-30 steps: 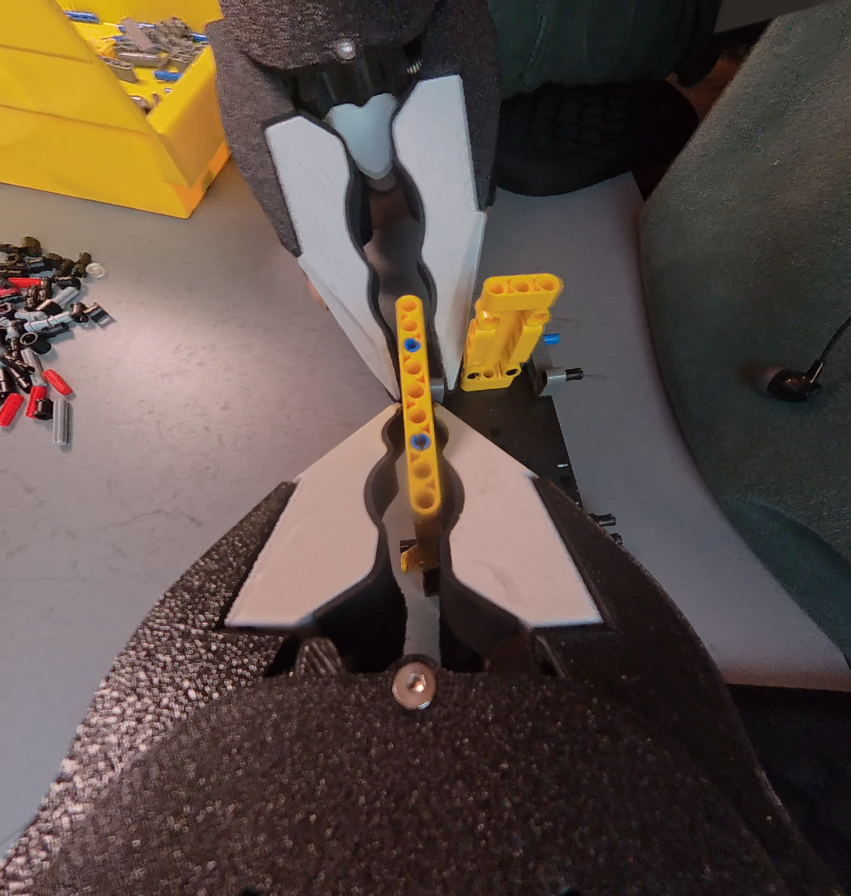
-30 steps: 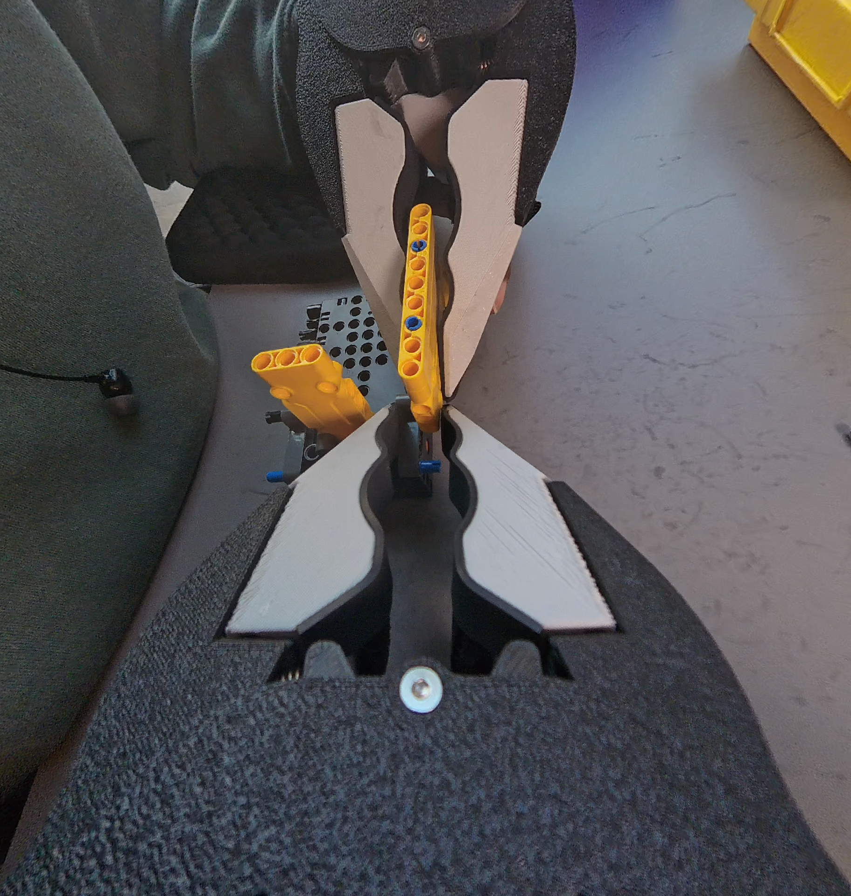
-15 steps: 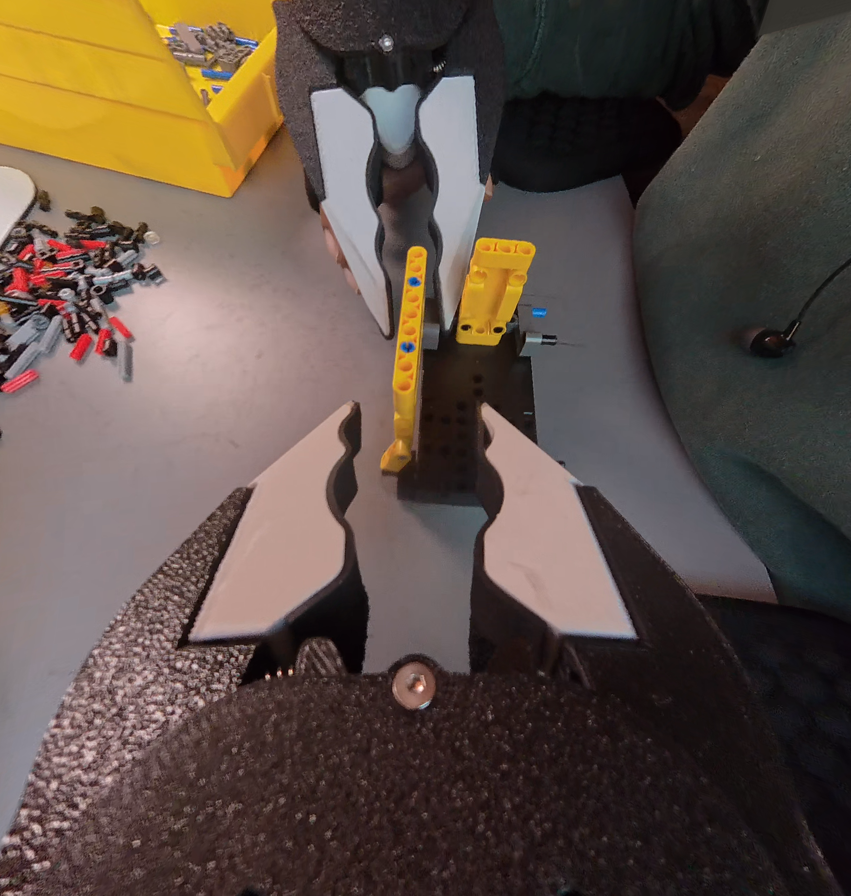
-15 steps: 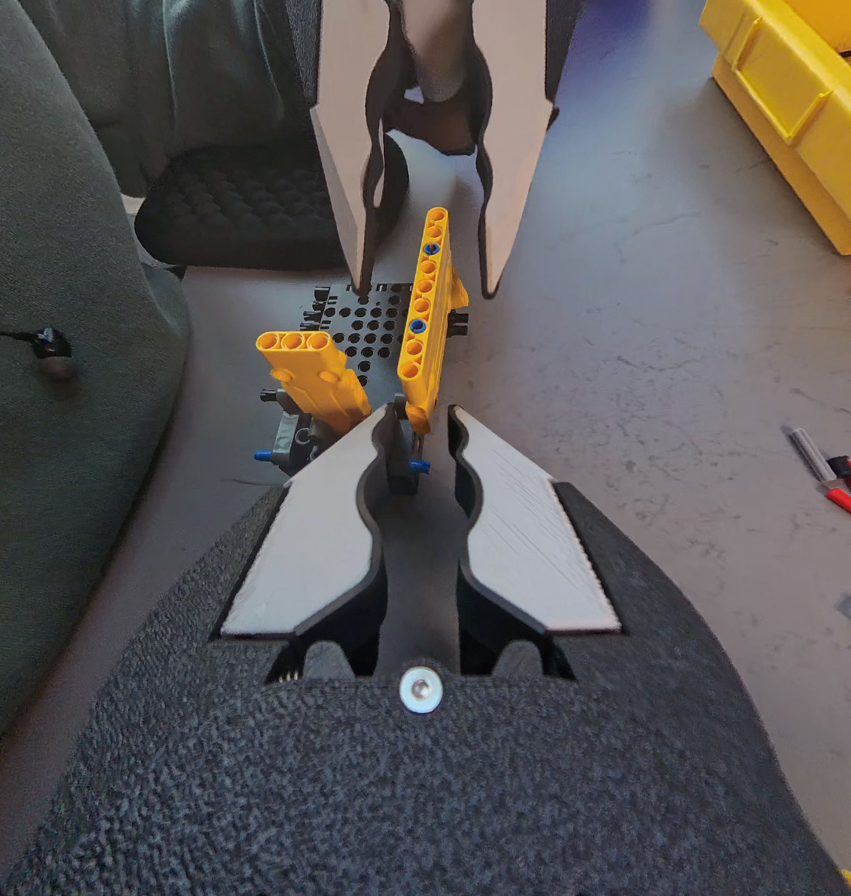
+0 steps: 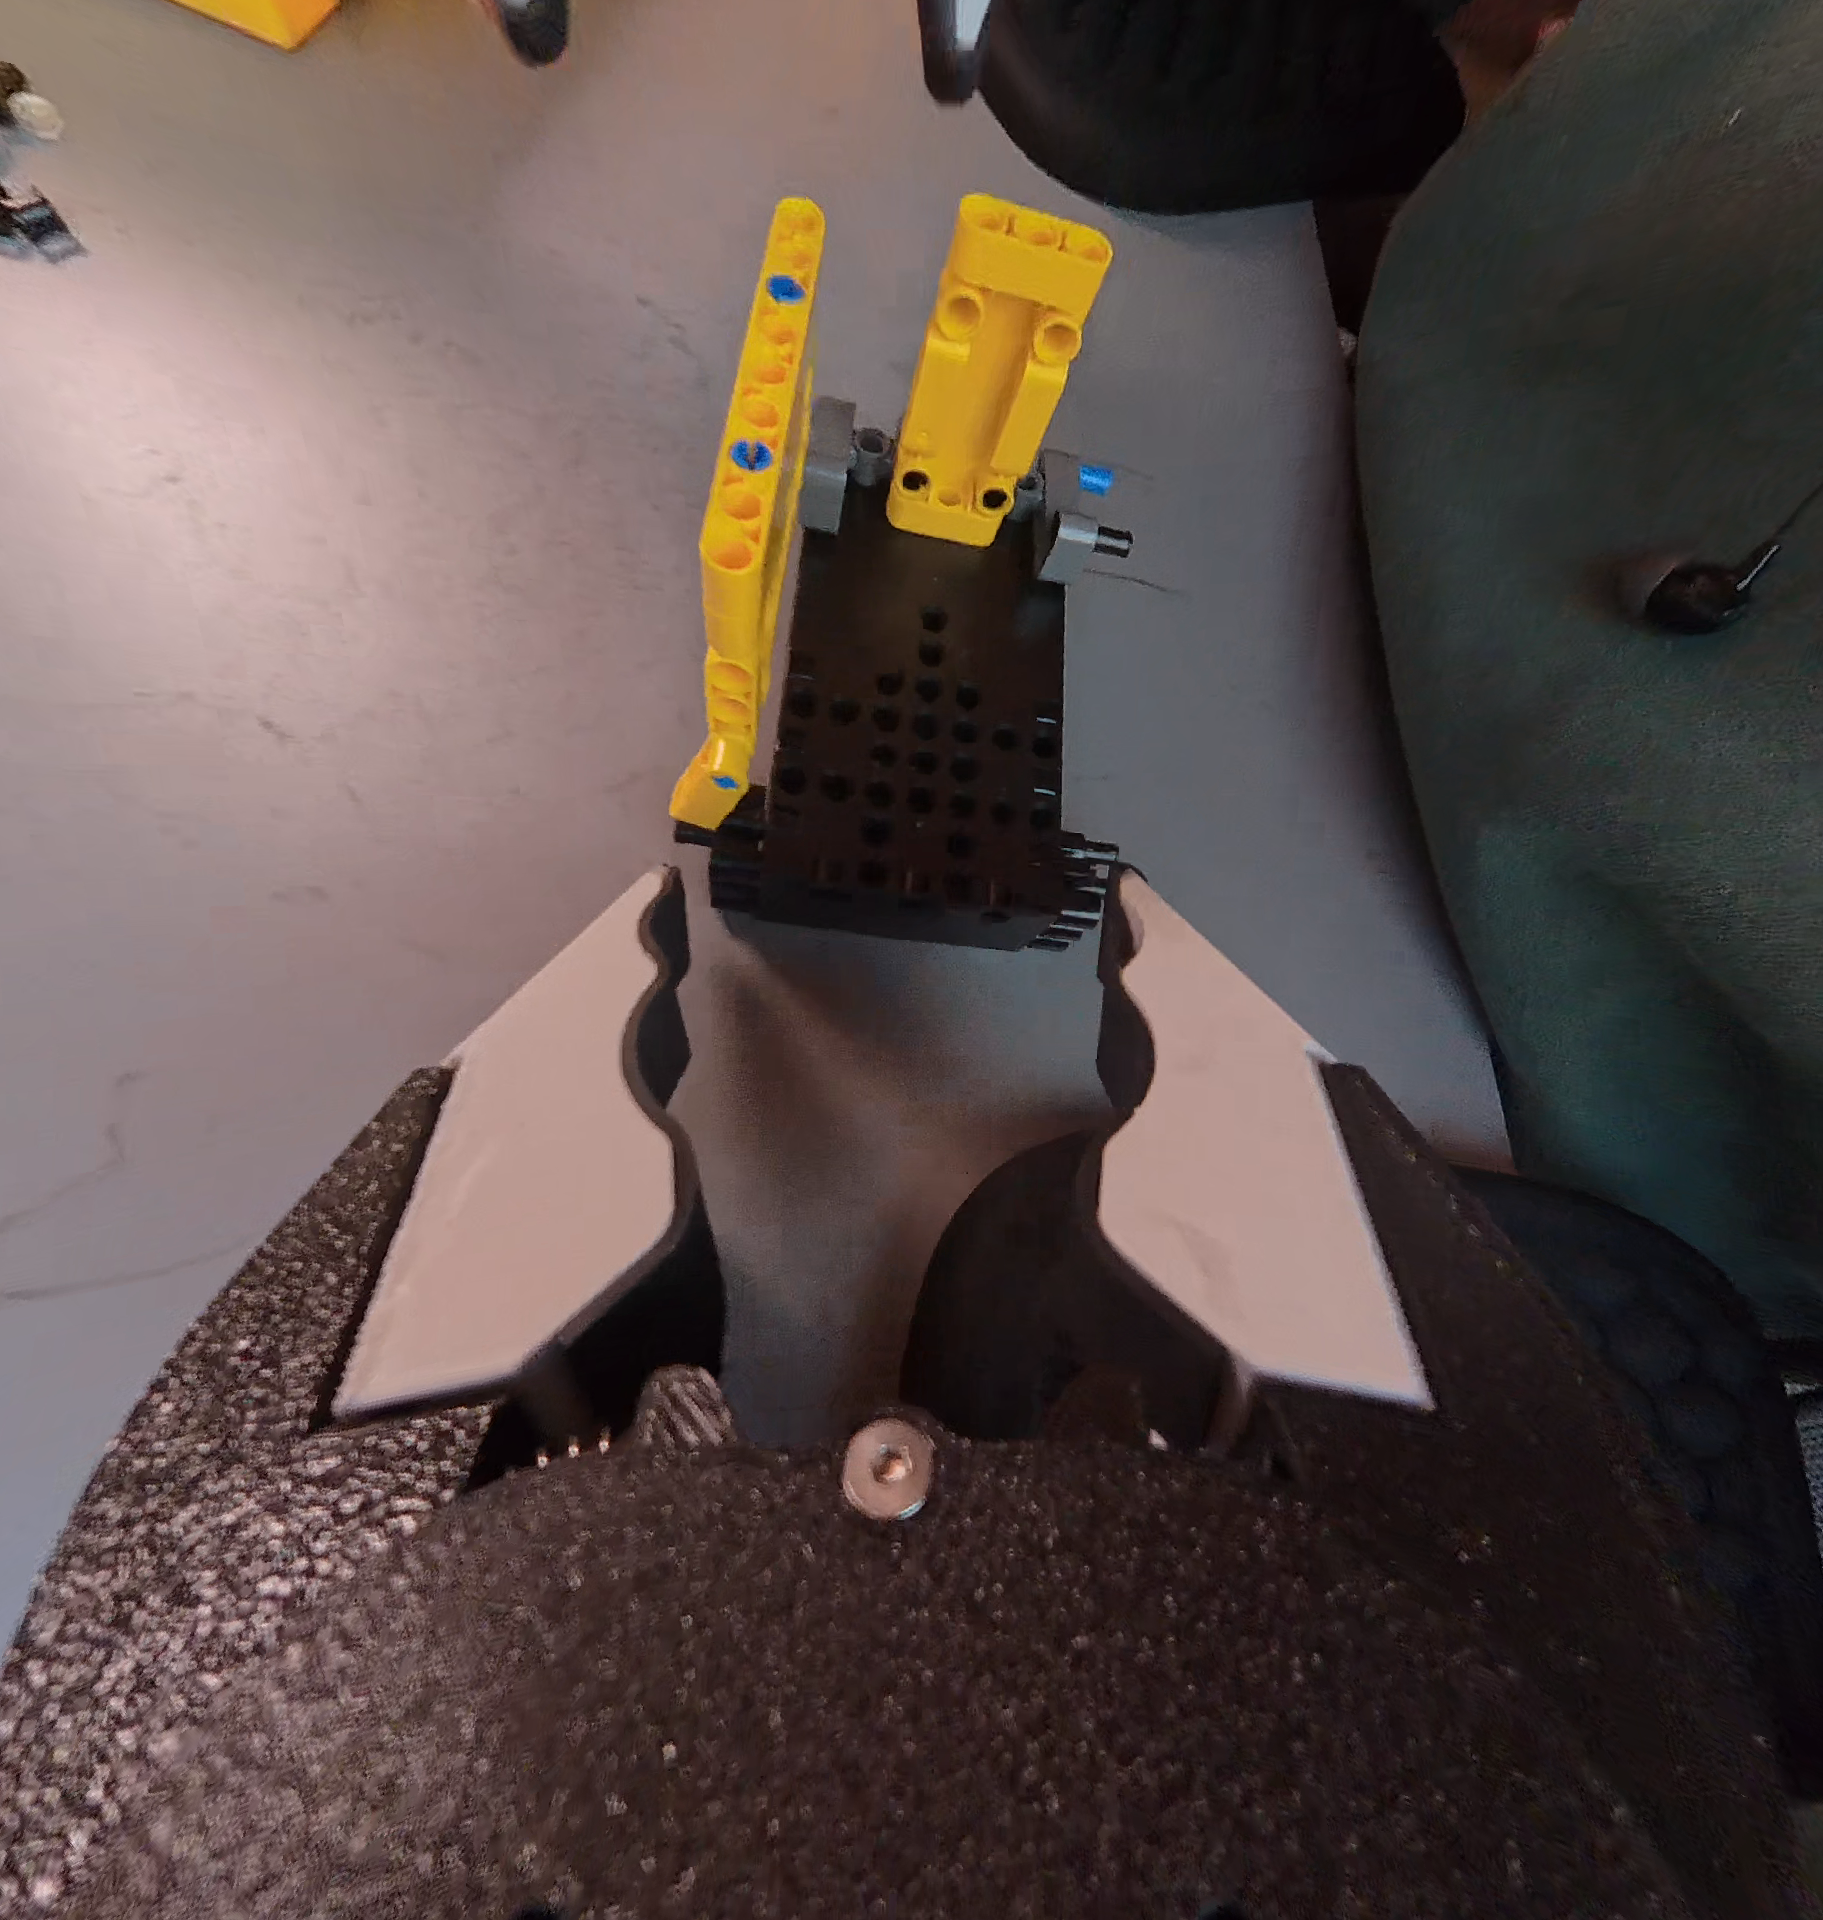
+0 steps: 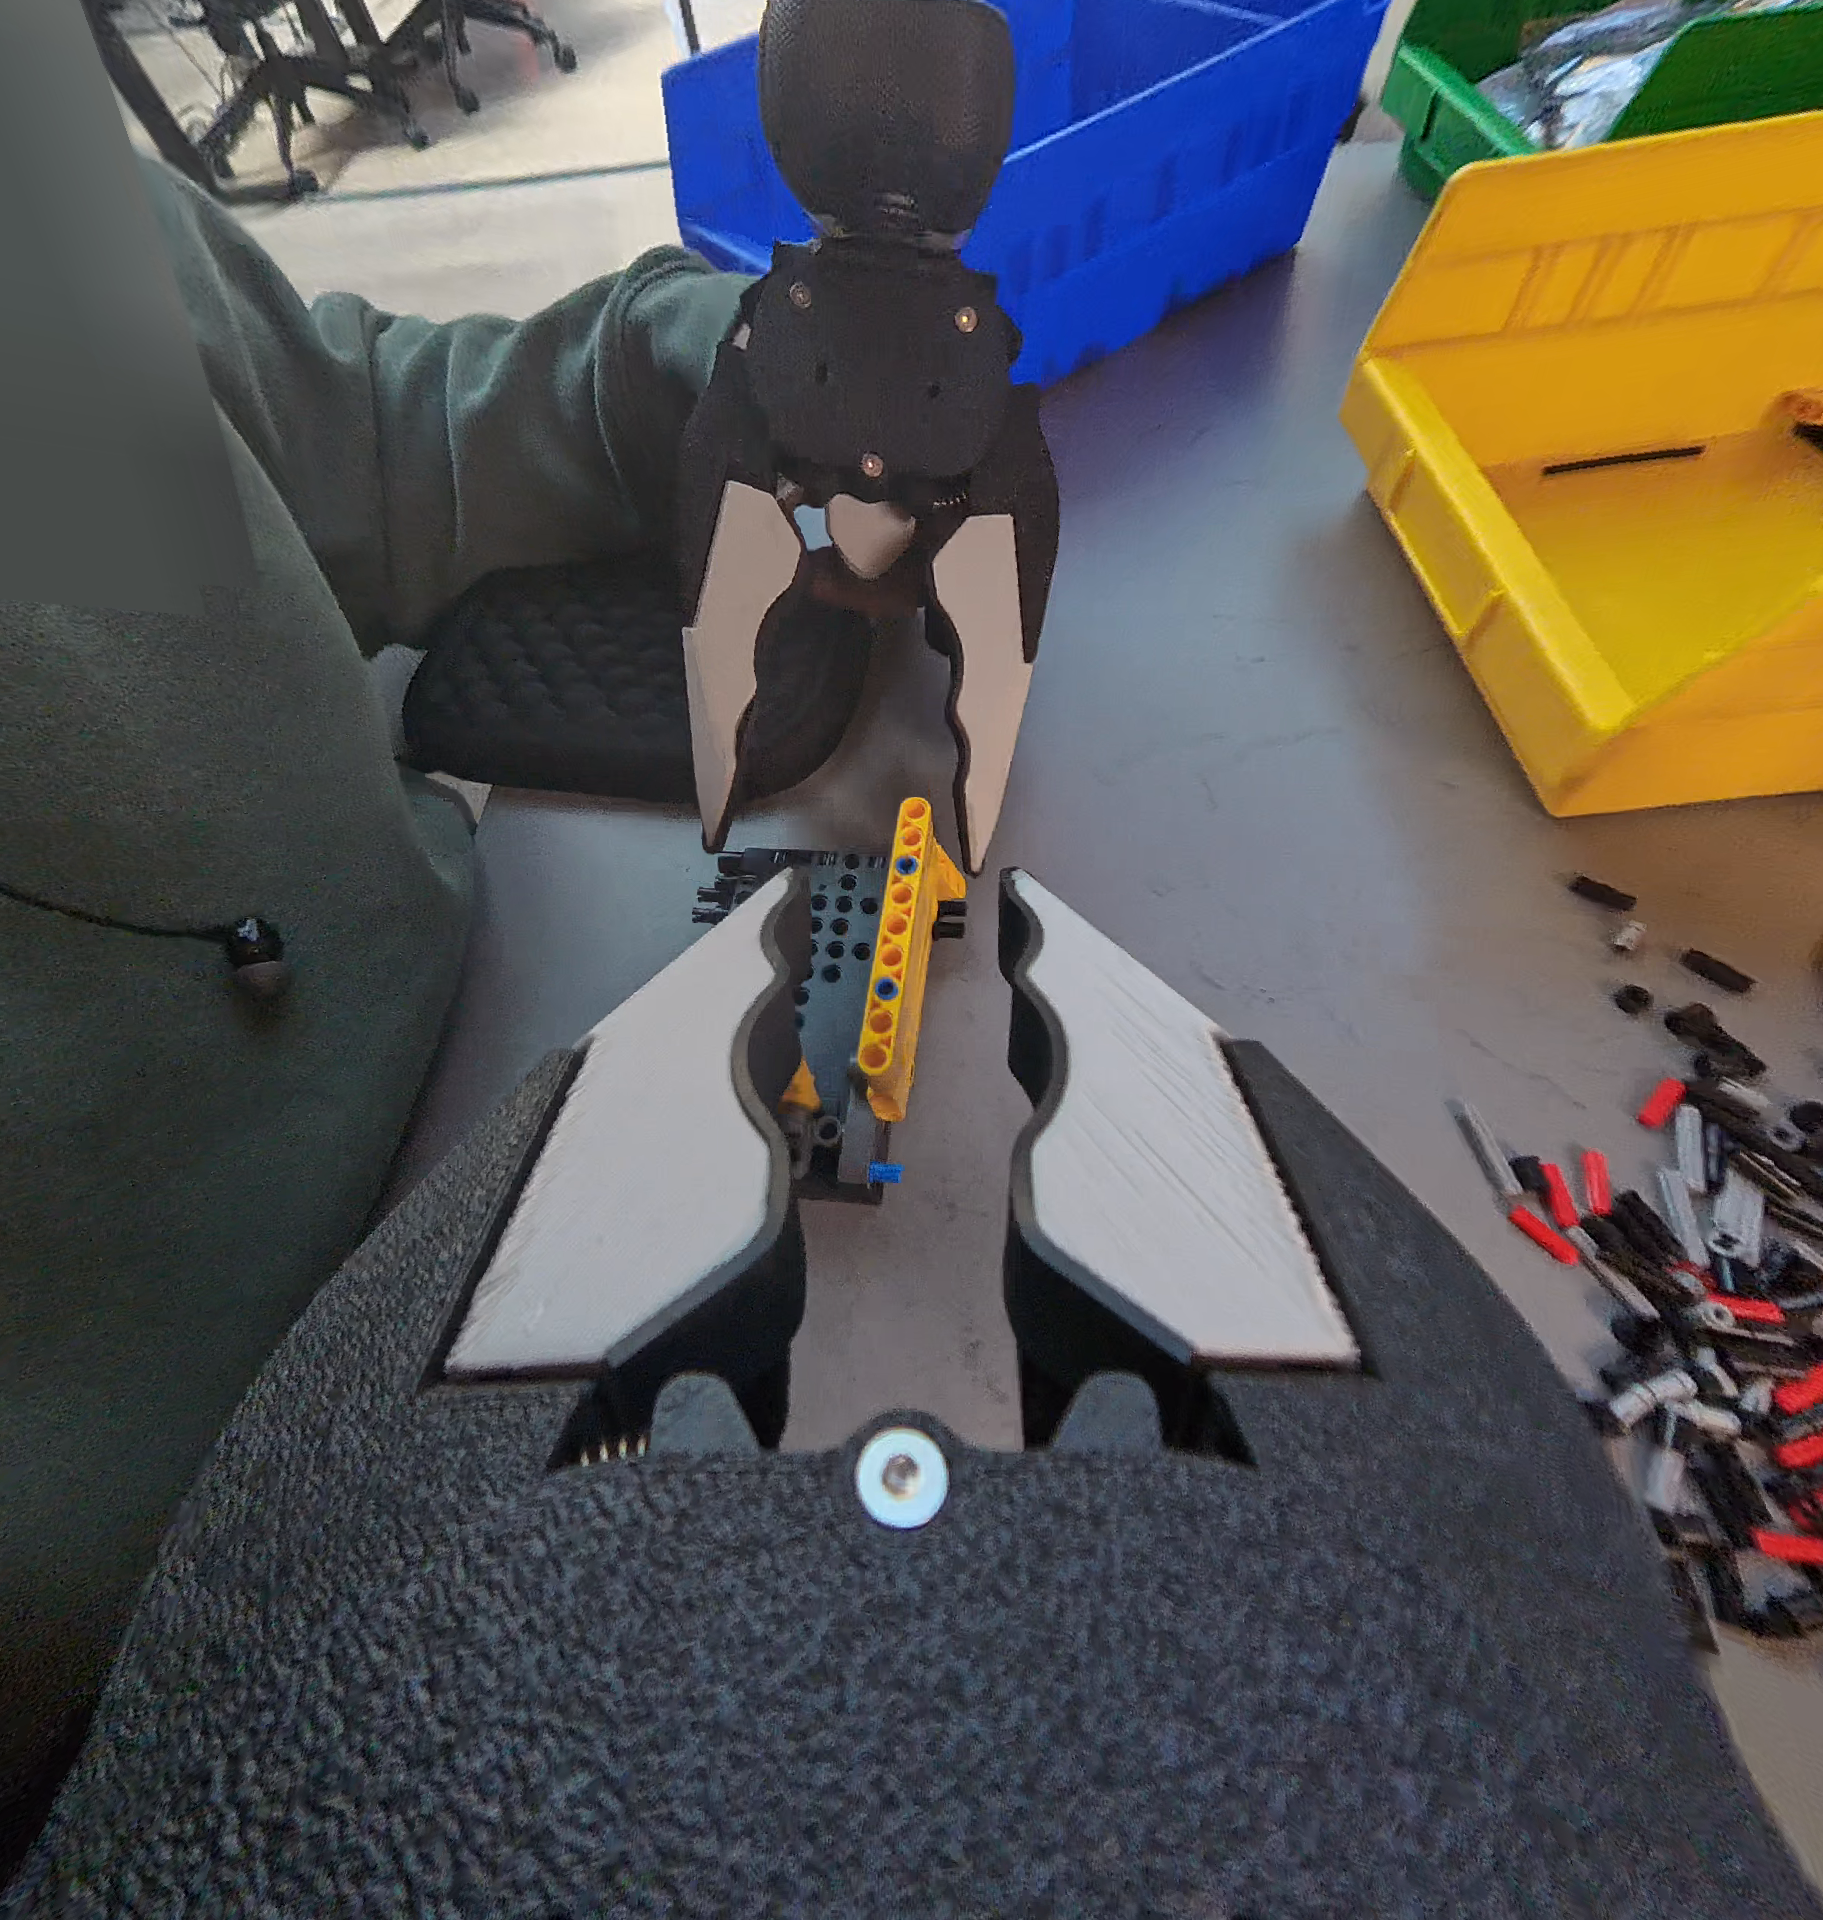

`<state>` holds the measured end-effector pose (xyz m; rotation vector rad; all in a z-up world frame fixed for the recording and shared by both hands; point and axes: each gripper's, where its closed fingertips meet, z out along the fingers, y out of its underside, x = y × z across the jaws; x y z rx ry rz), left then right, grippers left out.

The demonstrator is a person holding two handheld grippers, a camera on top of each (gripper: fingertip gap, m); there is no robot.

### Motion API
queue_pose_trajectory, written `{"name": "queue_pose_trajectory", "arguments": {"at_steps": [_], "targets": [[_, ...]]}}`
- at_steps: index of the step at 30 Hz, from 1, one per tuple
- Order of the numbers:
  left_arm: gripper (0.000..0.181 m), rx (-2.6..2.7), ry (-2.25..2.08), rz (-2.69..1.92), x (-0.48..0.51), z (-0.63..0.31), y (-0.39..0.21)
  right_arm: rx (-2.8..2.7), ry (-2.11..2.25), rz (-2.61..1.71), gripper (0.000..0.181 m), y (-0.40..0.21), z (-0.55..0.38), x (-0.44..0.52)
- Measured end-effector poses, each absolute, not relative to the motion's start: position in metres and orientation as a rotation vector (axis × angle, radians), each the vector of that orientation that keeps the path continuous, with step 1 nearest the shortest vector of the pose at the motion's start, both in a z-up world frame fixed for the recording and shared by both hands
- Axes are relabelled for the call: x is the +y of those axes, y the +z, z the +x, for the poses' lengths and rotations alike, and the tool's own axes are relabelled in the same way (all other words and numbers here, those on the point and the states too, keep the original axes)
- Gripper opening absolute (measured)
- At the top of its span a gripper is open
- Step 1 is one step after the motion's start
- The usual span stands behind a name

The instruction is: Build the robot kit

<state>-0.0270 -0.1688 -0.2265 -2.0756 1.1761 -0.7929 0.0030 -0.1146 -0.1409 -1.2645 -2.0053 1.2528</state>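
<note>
My left gripper (image 5: pixel 891 914) hung spread and empty just short of the black perforated plate (image 5: pixel 917 748); my right gripper (image 6: pixel 891 904), also spread and empty, straddled the yellow beam (image 6: pixel 891 966) pinned to the plate's edge. I judged slow, level handling wisest, both grippers clear of the build.

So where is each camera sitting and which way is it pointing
Left wrist view: rides the left gripper, looking down along its open fingers at the brick model on the grey table.
Right wrist view: rides the right gripper, facing the model from the opposite end; the left gripper and a green sleeve show.
Shared: the model's yellow beam.
</note>
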Motion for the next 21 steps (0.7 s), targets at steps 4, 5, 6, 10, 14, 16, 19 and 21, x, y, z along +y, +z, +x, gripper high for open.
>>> {"name": "queue_pose_trajectory", "arguments": {"at_steps": [4,5,6,10,14,16,19,21], "targets": [[0.079,1.259,-0.719,-2.120,-0.172,-0.022,-0.241,-2.237,1.010,-1.279,0.043,-0.177,-0.020,-0.129],[0.079,1.260,-0.709,-2.113,-0.171,-0.021,-0.241,-2.296,0.963,-1.289,0.043,-0.187,-0.023,-0.132],[0.079,1.261,-0.704,-2.108,-0.171,-0.021,-0.241,-2.352,0.936,-1.302,0.044,-0.195,-0.024,-0.135],[0.079,1.242,-0.644,-2.063,-0.164,-0.021,-0.238,-2.454,0.813,-1.354,0.034,-0.209,-0.030,-0.133],[0.078,1.227,-0.598,-2.032,-0.158,-0.021,-0.235,-2.514,0.713,-1.417,0.028,-0.217,-0.033,-0.128],[0.078,1.223,-0.583,-2.025,-0.157,-0.021,-0.234,-2.537,0.686,-1.429,0.027,-0.218,-0.033,-0.128],[0.078,1.216,-0.557,-2.024,-0.155,-0.021,-0.235,-2.550,0.678,-1.441,0.026,-0.221,-0.035,-0.126],[0.077,1.222,-0.550,-2.018,-0.155,-0.020,-0.235,-2.563,0.694,-1.475,0.025,-0.224,-0.034,-0.125]]}}
